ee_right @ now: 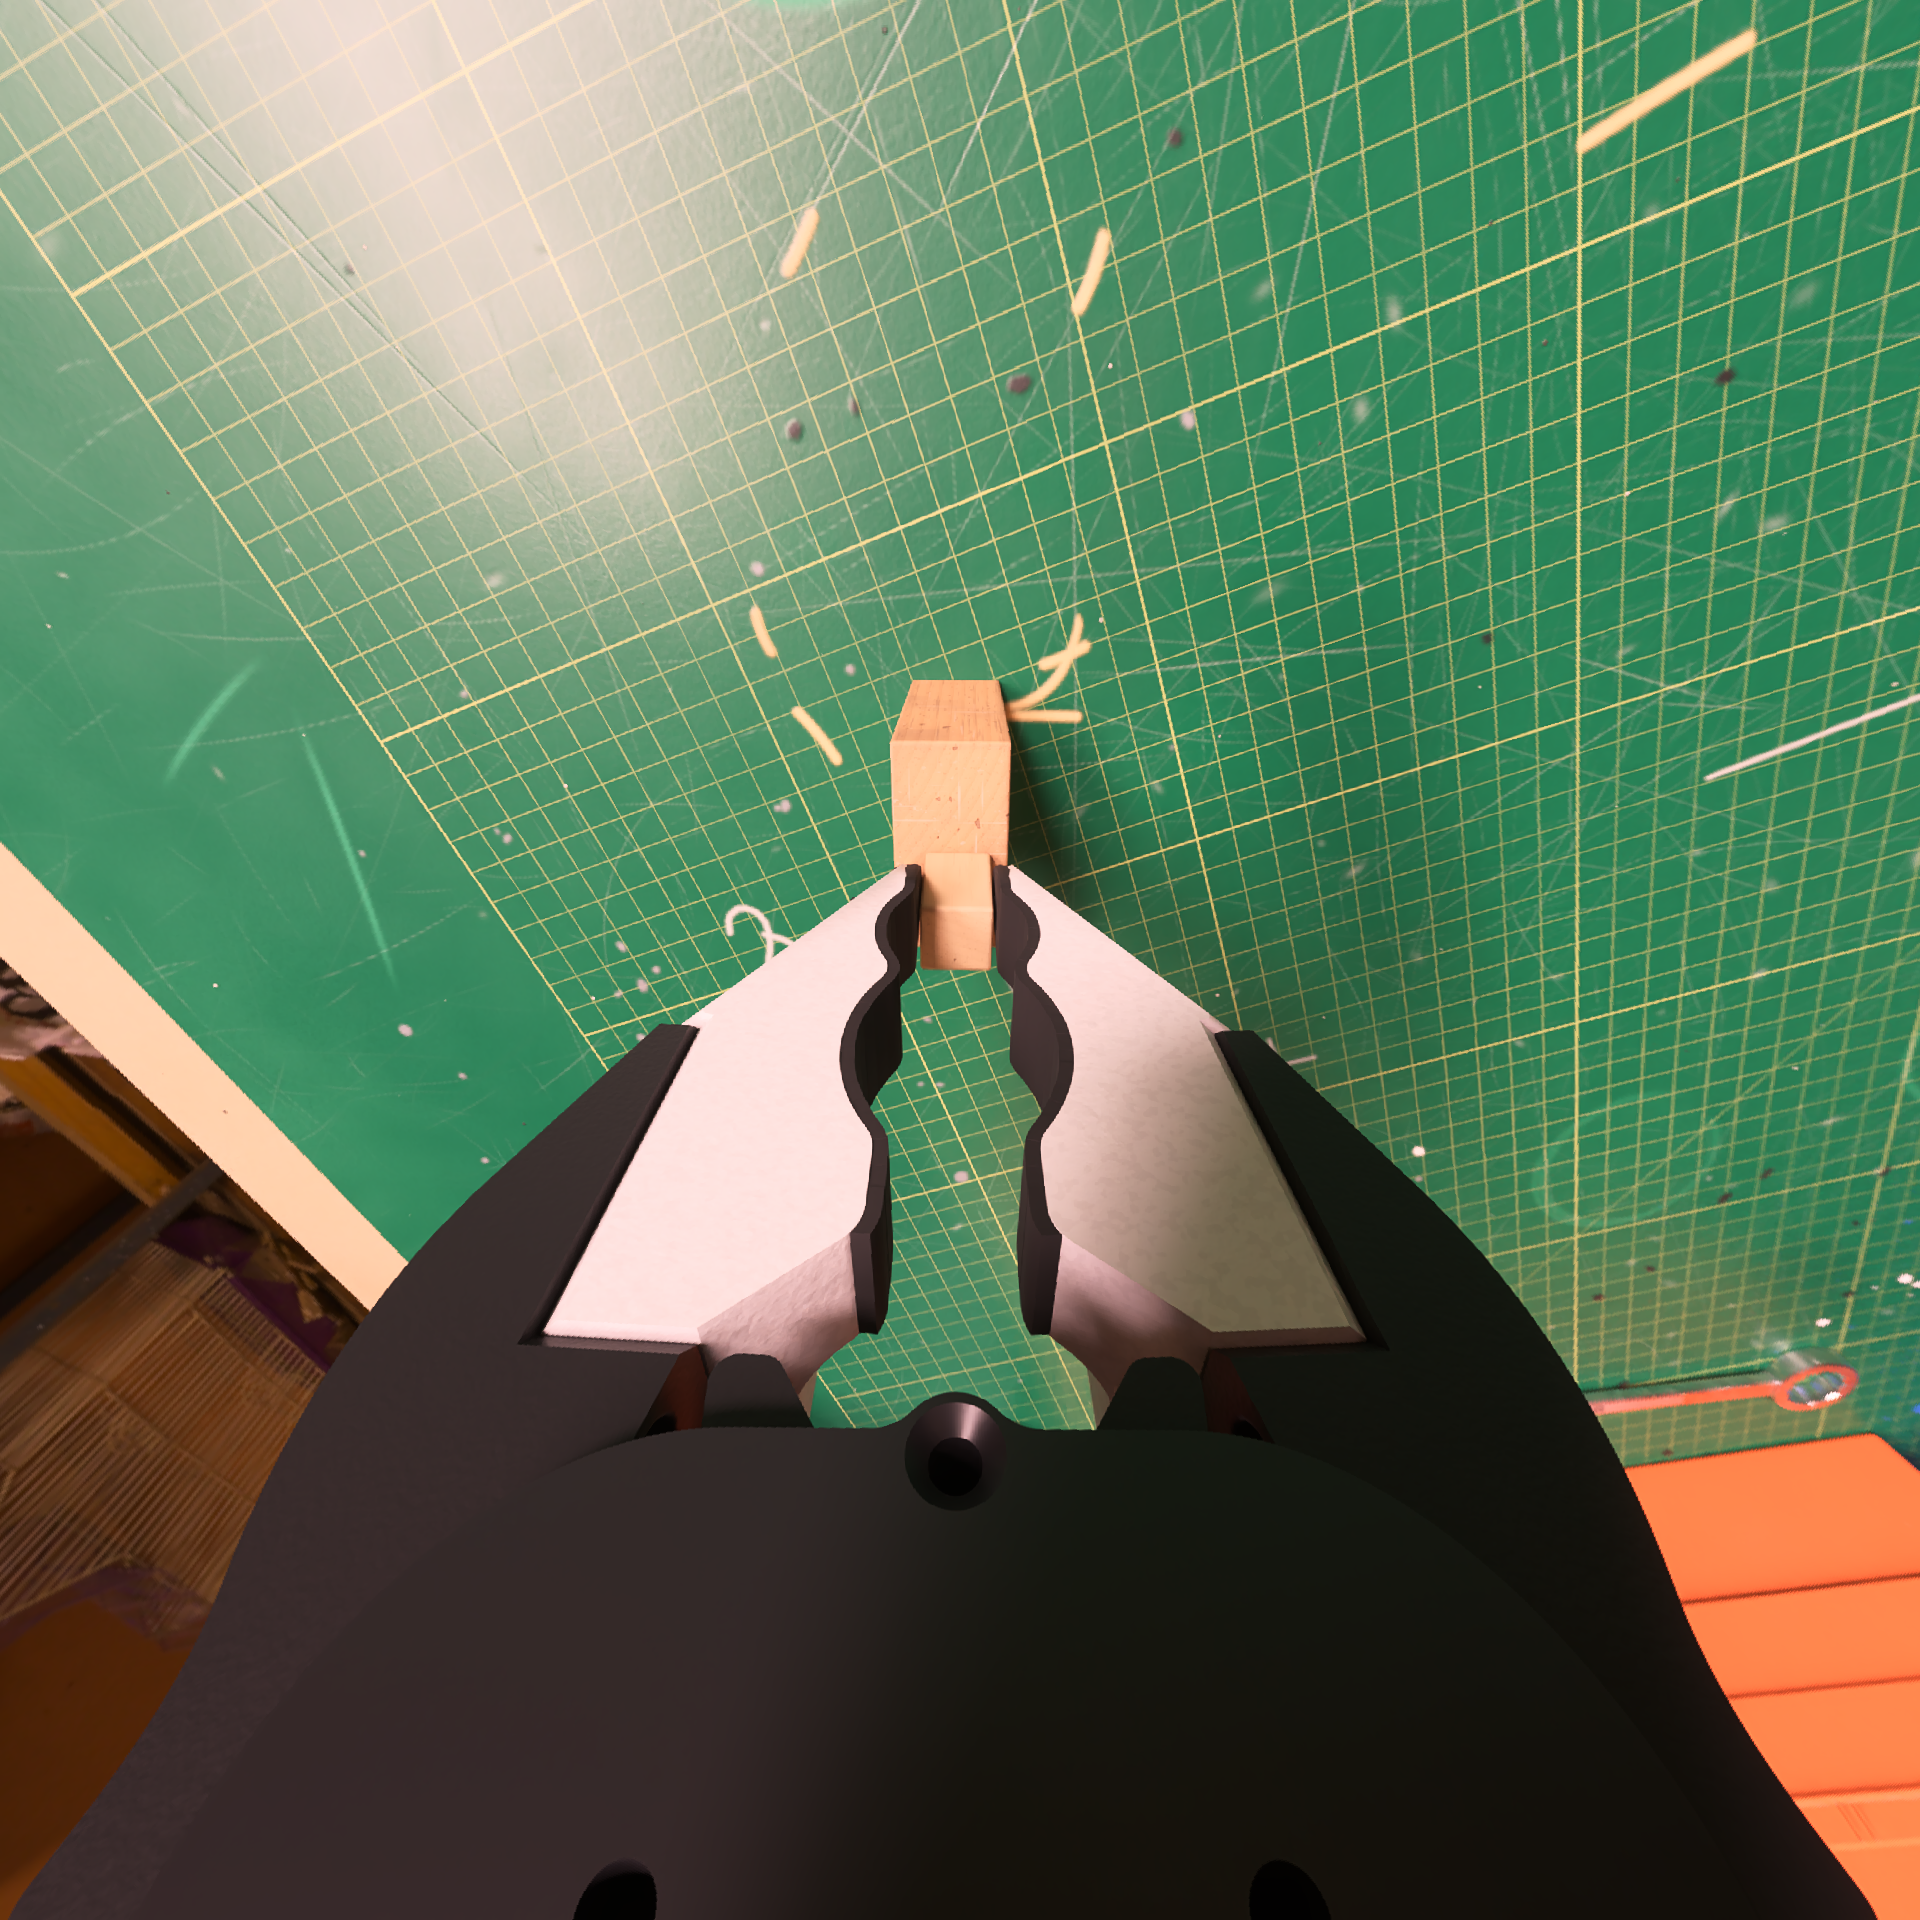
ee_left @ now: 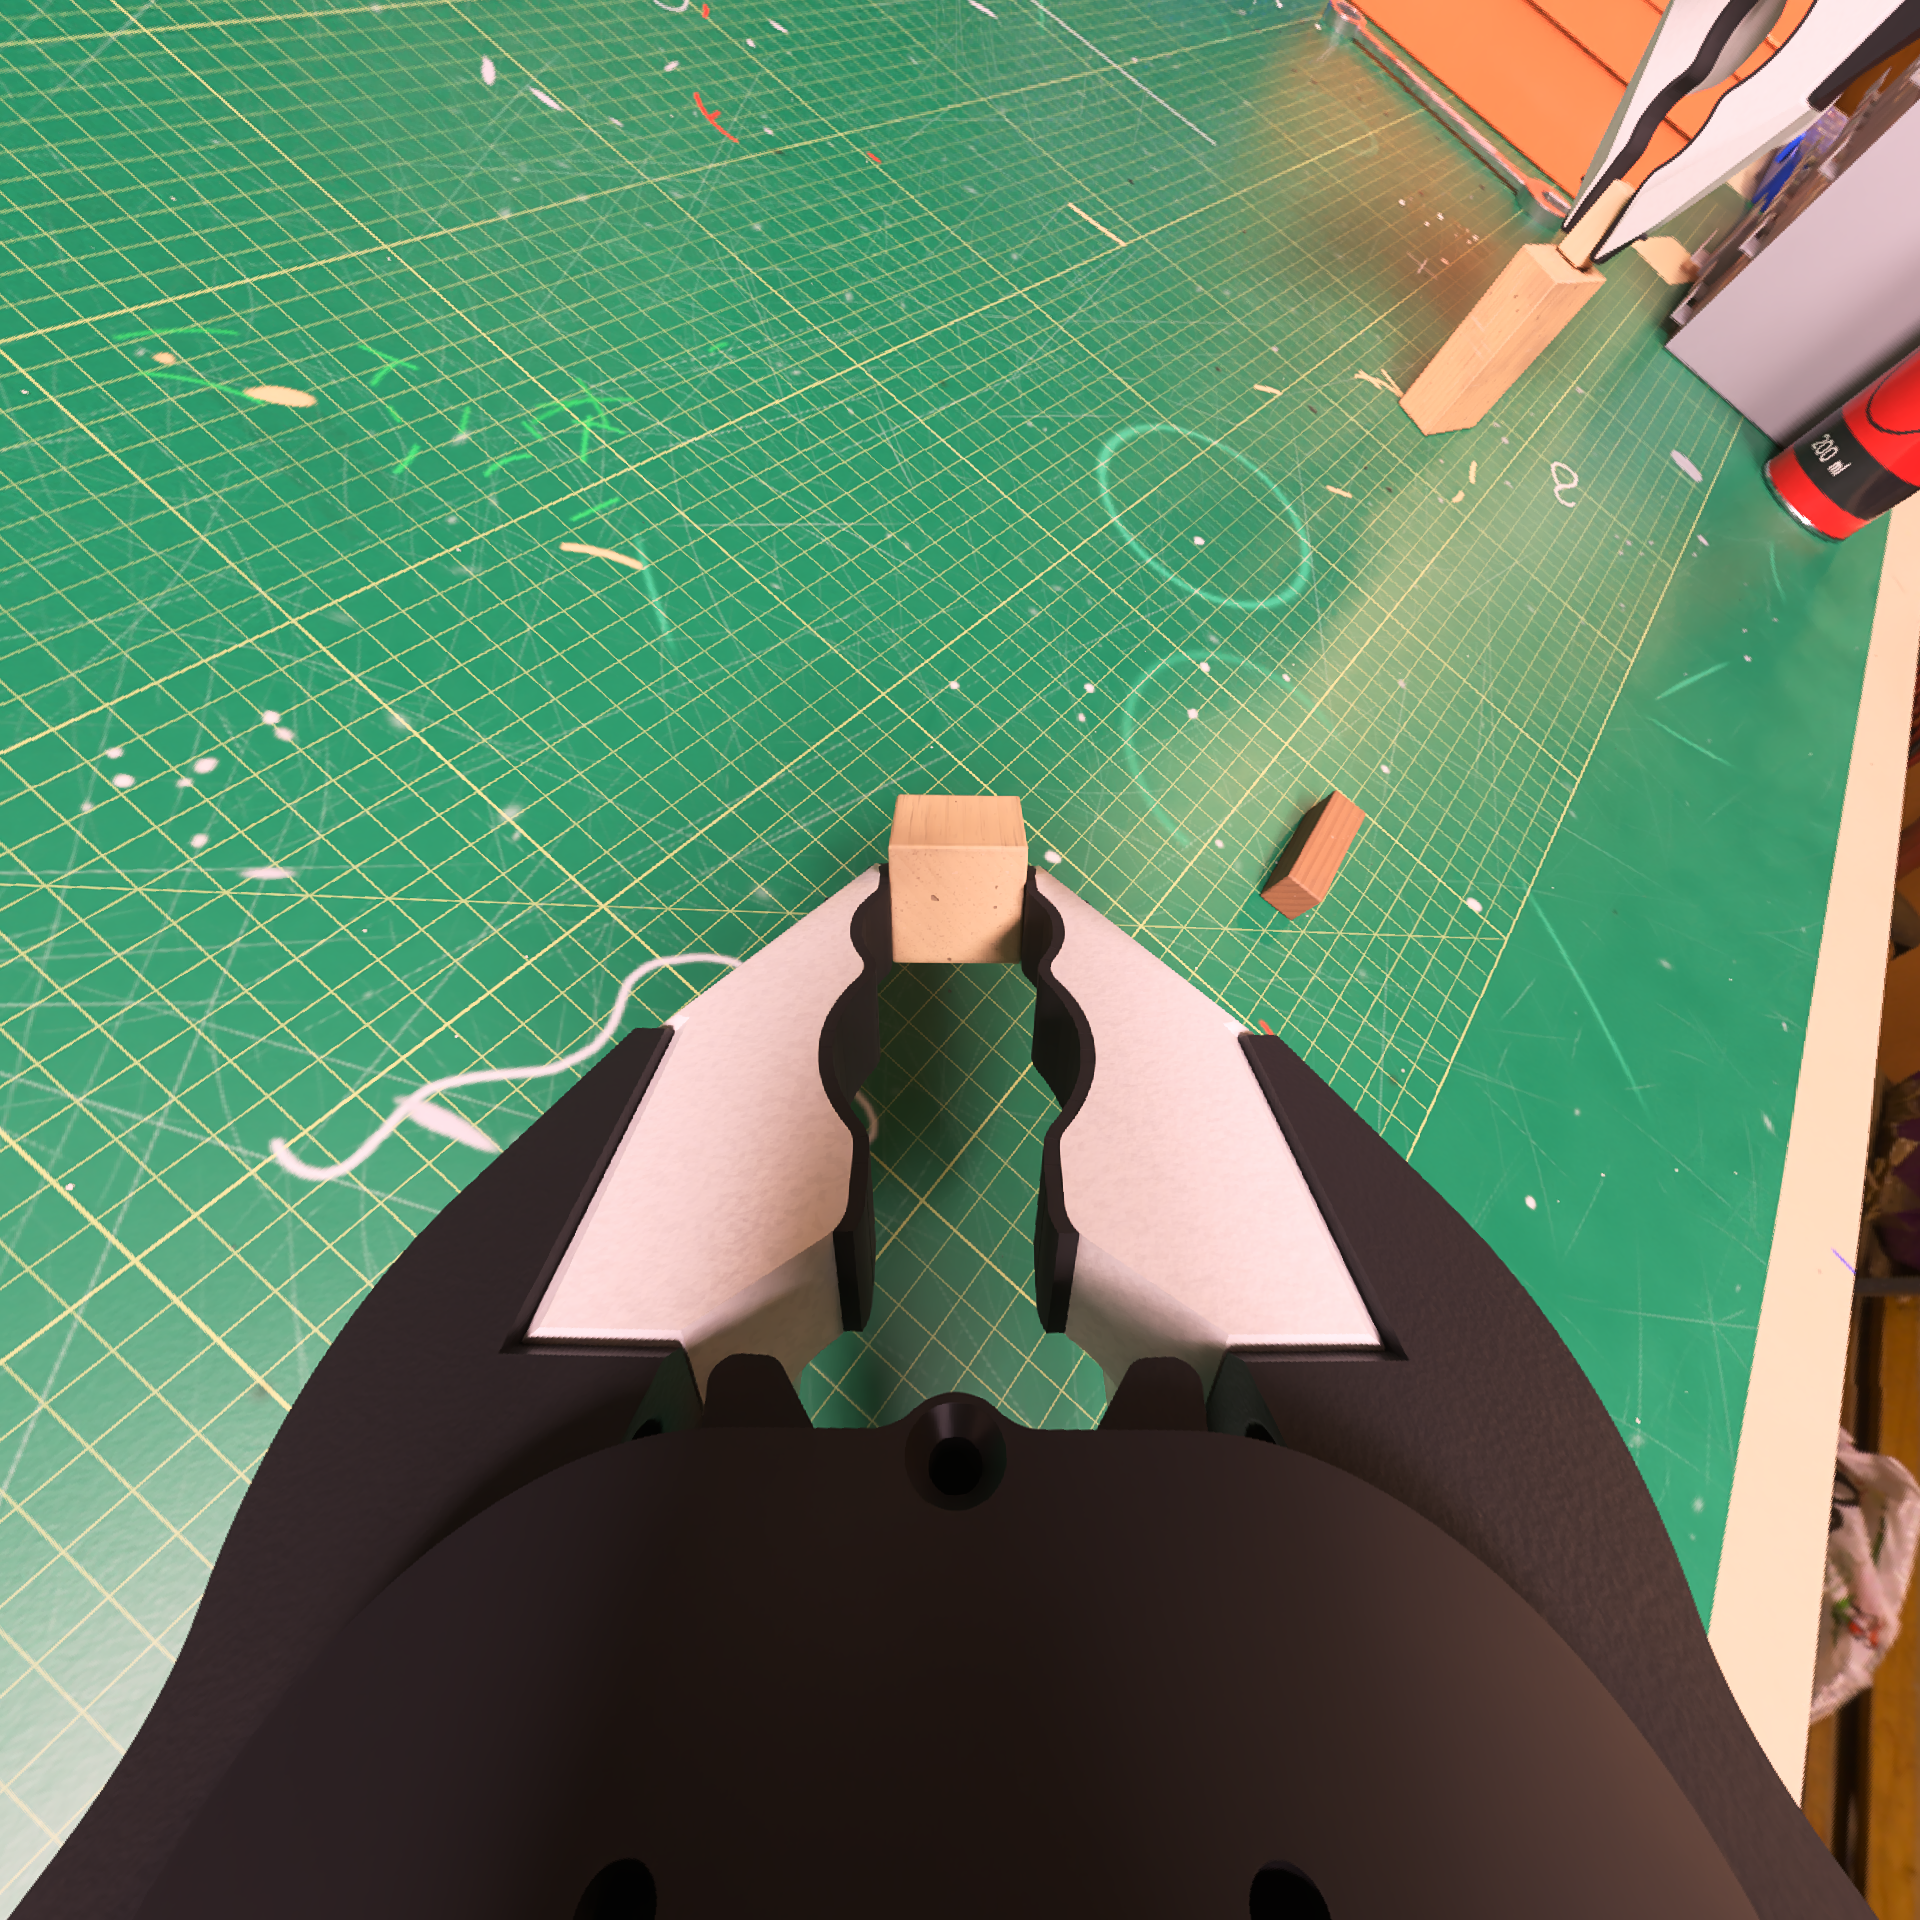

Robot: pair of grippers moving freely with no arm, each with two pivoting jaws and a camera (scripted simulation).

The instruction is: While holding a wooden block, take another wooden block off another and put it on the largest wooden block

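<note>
The left hand-held gripper (ee_left: 958, 914) clamps a pale wooden cube (ee_left: 958, 878). The right hand-held gripper (ee_right: 956, 914) pinches a small block (ee_right: 956, 914) at the long block (ee_right: 951, 774); seat it flat, then release straight.

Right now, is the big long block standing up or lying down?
Standing up. The tall block rises from the green mat, and the right gripper holds a small block at its top.

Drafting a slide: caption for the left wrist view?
Left gripper clamps a pale wooden cube above the green cutting mat.
</note>
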